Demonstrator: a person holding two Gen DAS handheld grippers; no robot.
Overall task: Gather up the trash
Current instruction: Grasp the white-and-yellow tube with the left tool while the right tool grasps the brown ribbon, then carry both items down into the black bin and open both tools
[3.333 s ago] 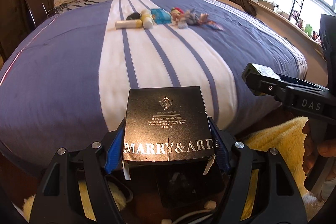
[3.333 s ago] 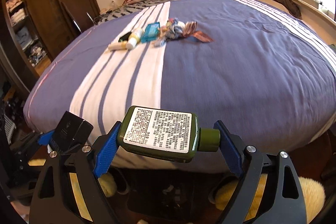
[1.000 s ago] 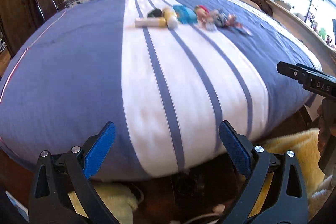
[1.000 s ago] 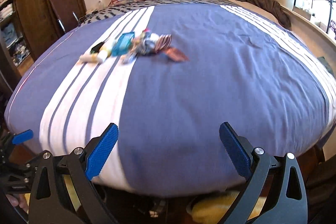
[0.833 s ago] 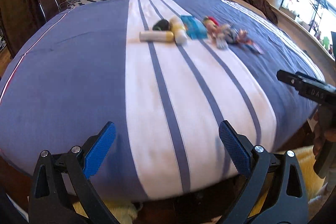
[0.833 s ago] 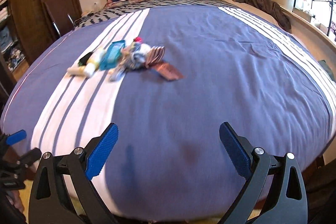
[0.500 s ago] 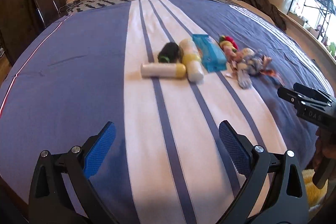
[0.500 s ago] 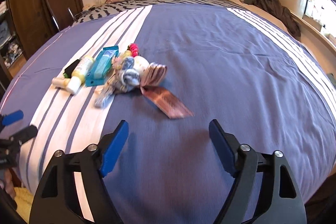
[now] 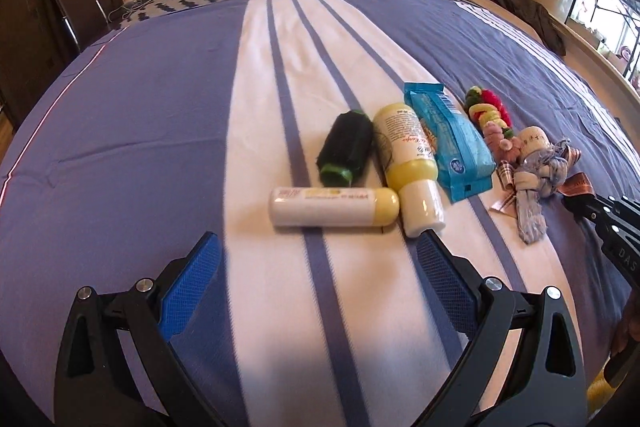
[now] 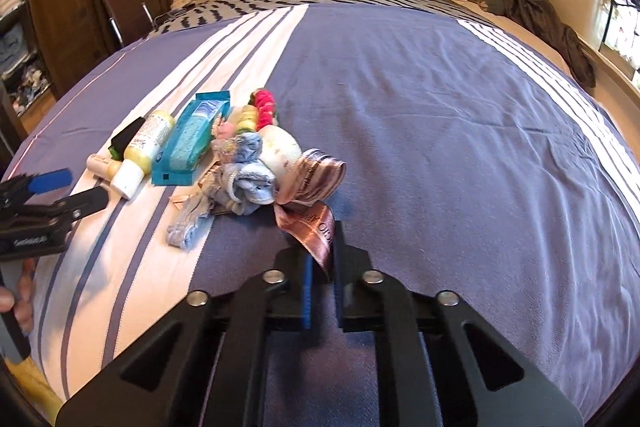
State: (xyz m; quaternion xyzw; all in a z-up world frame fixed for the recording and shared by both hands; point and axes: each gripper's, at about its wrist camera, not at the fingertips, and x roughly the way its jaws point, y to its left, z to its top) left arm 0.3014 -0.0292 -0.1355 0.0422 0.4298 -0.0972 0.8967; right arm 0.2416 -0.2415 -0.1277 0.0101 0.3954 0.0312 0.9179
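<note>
Pinching the tail of the brown ribbon (image 10: 320,227), right gripper (image 10: 320,267) has its fingers nearly together on the printed strip; the ribbon's looped end lies on the bedspread (image 10: 460,127) touching the blue cloth bundle (image 10: 248,179). Left gripper (image 9: 316,267) is spread wide and holding nothing, hovering just short of the white tube (image 9: 334,206). Relative to that tube: yellow-white bottle (image 9: 408,163) touches its cap end, black roll (image 9: 346,149) just behind it, blue packet (image 9: 452,143) beside the bottle, then colourful hair ties (image 9: 488,107) and the cloth bundle beyond the packet.
</note>
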